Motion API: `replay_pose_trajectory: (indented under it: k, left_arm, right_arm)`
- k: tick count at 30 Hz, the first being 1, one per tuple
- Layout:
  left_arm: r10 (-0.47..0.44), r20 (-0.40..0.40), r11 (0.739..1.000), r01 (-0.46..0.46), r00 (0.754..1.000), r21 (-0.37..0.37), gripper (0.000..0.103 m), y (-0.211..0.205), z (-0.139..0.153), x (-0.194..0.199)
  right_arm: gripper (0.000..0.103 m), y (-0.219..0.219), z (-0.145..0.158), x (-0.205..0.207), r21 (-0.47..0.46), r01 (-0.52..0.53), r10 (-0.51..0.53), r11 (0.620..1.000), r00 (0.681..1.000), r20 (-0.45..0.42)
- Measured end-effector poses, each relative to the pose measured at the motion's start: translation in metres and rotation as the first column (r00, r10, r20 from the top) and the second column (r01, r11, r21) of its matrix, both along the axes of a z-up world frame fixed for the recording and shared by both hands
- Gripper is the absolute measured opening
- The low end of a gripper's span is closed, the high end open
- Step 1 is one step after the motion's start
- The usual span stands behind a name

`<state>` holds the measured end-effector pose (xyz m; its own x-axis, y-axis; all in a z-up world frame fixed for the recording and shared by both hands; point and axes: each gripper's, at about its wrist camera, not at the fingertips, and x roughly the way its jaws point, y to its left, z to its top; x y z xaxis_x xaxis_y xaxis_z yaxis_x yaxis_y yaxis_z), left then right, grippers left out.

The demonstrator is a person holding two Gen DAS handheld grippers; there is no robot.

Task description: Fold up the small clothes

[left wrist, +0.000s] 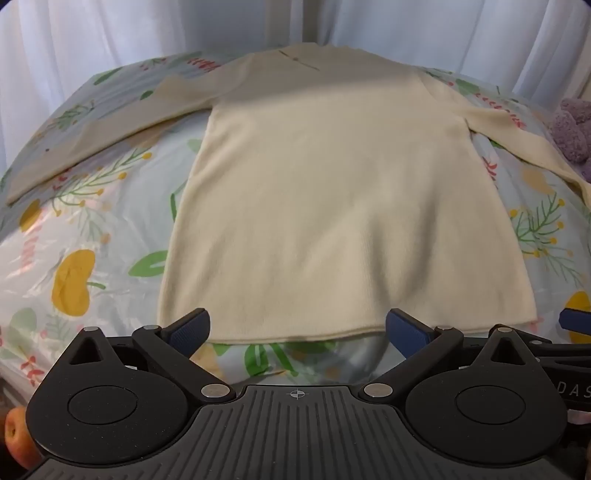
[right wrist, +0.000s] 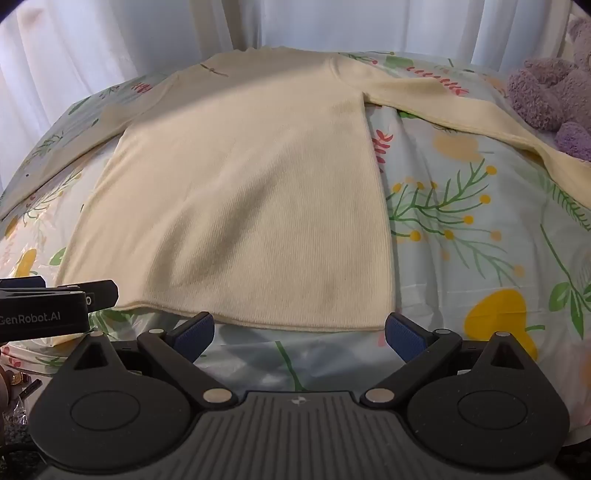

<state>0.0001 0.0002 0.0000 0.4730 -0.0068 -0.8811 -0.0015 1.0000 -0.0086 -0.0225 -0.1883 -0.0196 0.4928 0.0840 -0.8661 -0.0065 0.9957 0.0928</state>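
A cream long-sleeved knit sweater [left wrist: 325, 192] [right wrist: 243, 192] lies flat on the bed, neck away from me, both sleeves spread out to the sides. My left gripper [left wrist: 297, 328] hovers open over the sweater's near hem, with its blue pads [left wrist: 190, 330] wide apart and nothing between them. My right gripper [right wrist: 299, 330] is also open, just short of the hem near the sweater's right corner. The left gripper's side [right wrist: 44, 306] shows at the left edge of the right wrist view. A blue pad of the right gripper [left wrist: 574, 321] shows at the right edge of the left wrist view.
The bed is covered by a pale blue floral sheet [right wrist: 461, 221] [left wrist: 92, 240]. A purple plush toy [right wrist: 550, 92] [left wrist: 572, 129] sits at the far right, close to the right sleeve. White curtains [left wrist: 110, 33] hang behind the bed. An orange fruit [left wrist: 16, 435] is at lower left.
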Motion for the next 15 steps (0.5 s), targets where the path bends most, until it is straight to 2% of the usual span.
replay_pose_trajectory:
  k: [15]
  left_arm:
    - [-0.004, 0.003, 1.0, 0.004, 1.0, 0.014, 0.103, 0.0007, -0.0015, 0.0021]
  right_arm:
    - [0.099, 0.0032, -0.0019, 0.0016, -0.012, -0.008, 0.008, 1.0, 1.0, 0.002]
